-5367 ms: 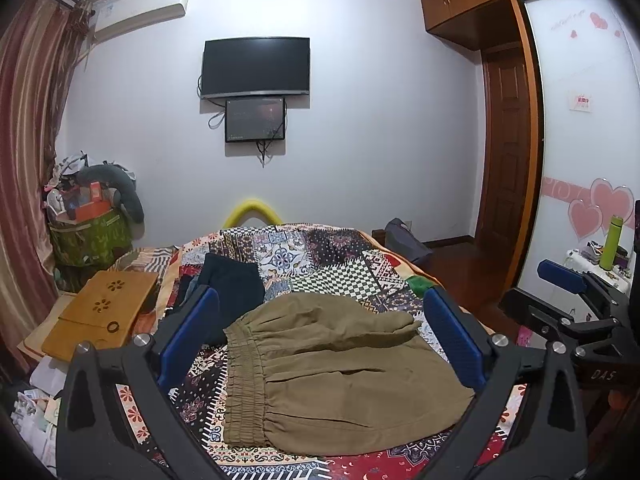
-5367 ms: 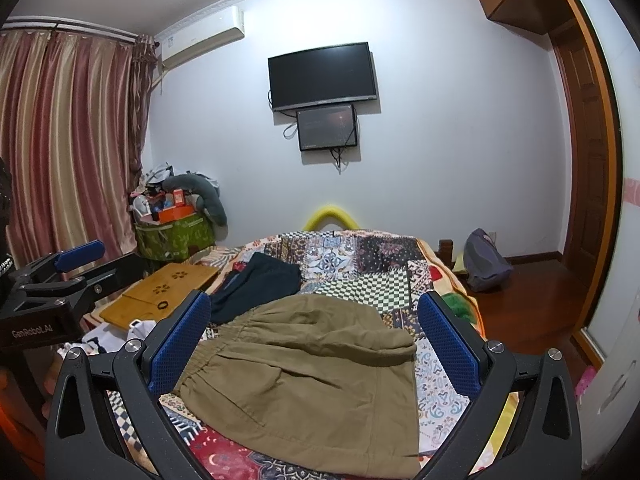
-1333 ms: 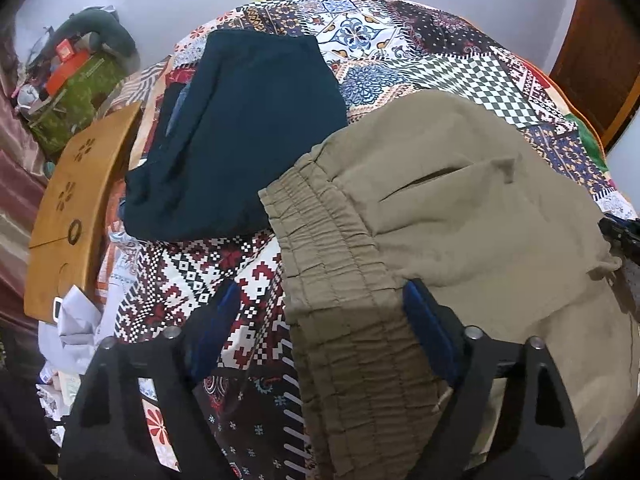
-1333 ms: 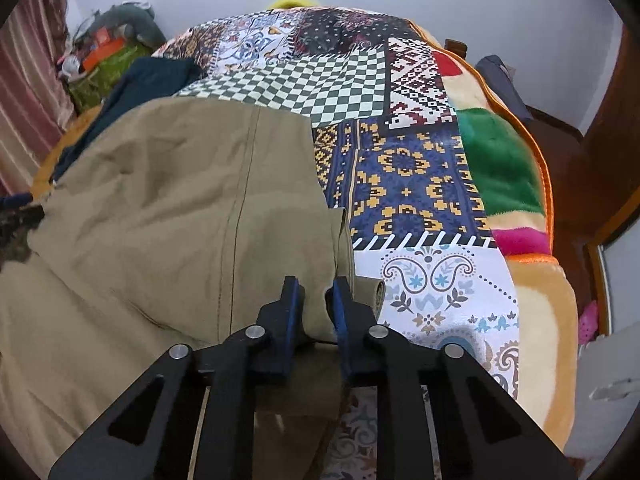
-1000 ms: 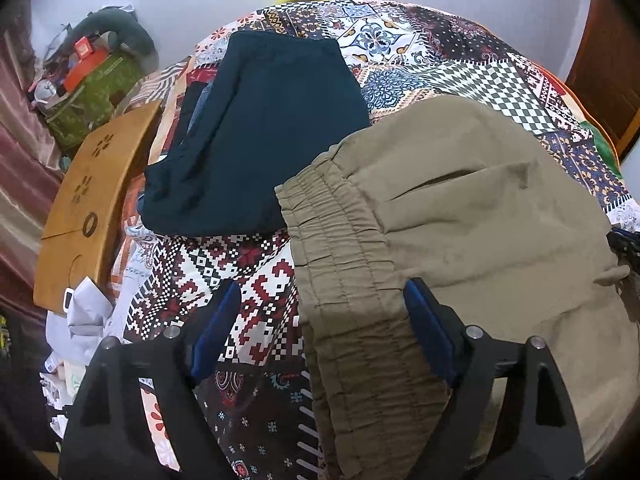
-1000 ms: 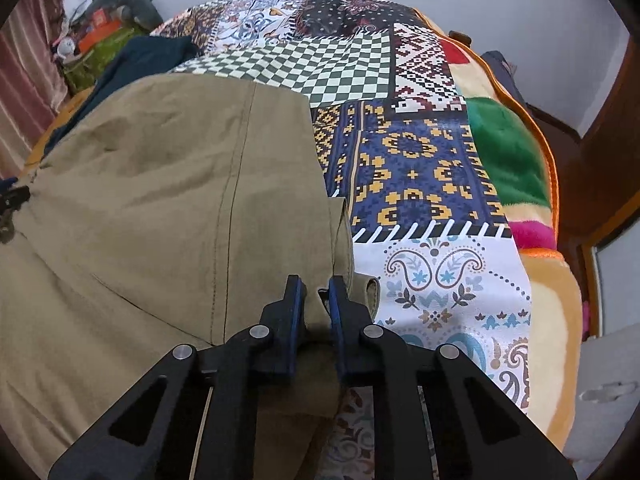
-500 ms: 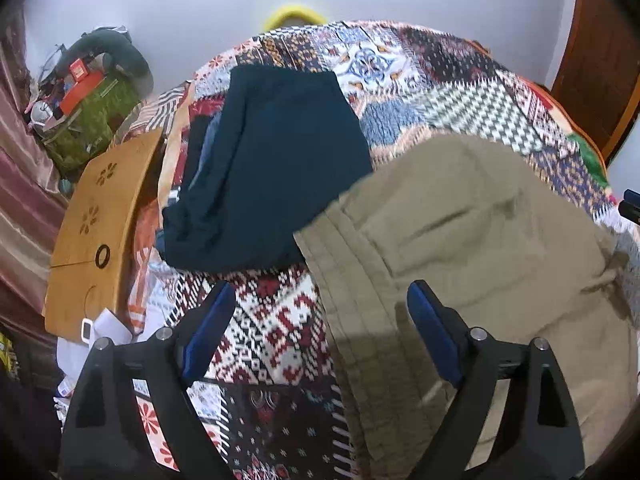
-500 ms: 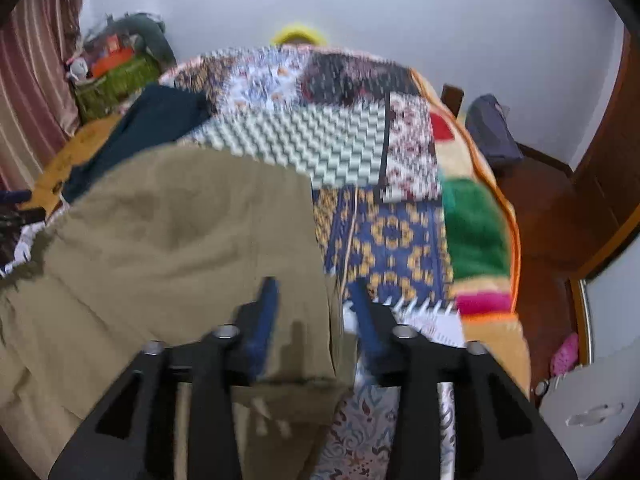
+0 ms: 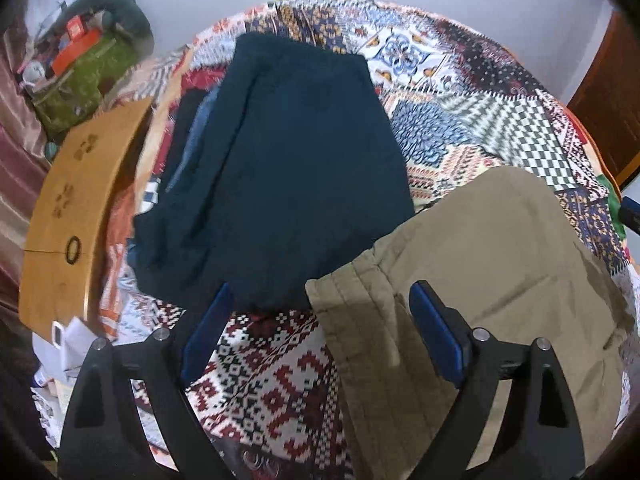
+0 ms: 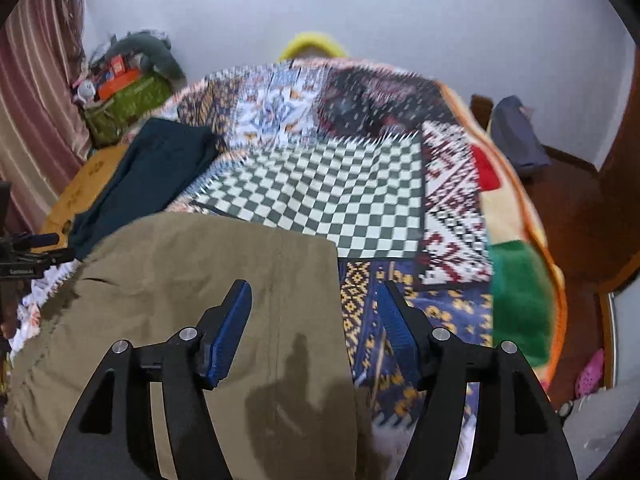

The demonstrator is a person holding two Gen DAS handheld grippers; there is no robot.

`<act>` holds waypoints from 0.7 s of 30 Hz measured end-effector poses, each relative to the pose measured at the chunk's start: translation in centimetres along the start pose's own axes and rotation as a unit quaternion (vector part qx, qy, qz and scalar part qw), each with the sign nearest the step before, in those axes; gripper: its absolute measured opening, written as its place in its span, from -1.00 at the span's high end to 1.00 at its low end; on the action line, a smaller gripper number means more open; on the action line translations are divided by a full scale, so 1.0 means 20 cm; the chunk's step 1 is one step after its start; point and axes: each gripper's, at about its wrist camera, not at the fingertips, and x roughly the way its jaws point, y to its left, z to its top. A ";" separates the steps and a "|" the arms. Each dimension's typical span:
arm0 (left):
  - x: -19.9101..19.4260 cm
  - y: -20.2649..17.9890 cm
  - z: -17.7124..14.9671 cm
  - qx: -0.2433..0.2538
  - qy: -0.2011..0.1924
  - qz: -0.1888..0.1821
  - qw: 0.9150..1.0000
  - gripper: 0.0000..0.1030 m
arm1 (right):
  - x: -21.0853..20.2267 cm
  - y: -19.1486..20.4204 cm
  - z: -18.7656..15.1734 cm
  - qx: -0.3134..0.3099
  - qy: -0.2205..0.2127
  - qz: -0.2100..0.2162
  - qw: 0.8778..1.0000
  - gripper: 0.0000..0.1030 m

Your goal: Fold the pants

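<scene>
Left view: the left claw (image 9: 316,328) hangs wide and released over the waistband of the pants (image 9: 492,280), which lie on the bed (image 9: 460,120) right of a dark garment (image 9: 288,160).

Right view: the right claw (image 10: 316,320) is opening, empty, above the pants (image 10: 200,300). They look folded, though blur hides whether another fold remains.

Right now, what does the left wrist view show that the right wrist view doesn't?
Only the left wrist view shows the pants' gathered waistband and the left gripper, open over it. Only the right wrist view shows the grey bag on the floor and the right gripper, jaws opening, nothing between them. Both show the khaki pants, the dark folded garment and the patchwork blanket.
</scene>
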 end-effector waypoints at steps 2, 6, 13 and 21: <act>0.07 0.01 0.01 -0.005 0.014 0.003 1.000 -0.75 | 0.11 -0.01 0.02 0.006 0.016 0.002 1.000 -0.19; 0.19 0.02 0.00 -0.022 0.043 -0.024 0.999 -0.82 | 0.31 -0.05 0.07 0.026 0.045 0.012 0.999 -0.19; 0.27 0.04 0.00 -0.048 0.054 -0.074 0.995 -0.85 | 0.57 -0.07 0.11 0.050 0.100 0.033 0.993 -0.19; 0.27 0.05 0.00 -0.072 0.057 -0.136 0.986 -0.17 | 0.55 -0.01 0.06 0.048 0.095 0.050 0.993 0.76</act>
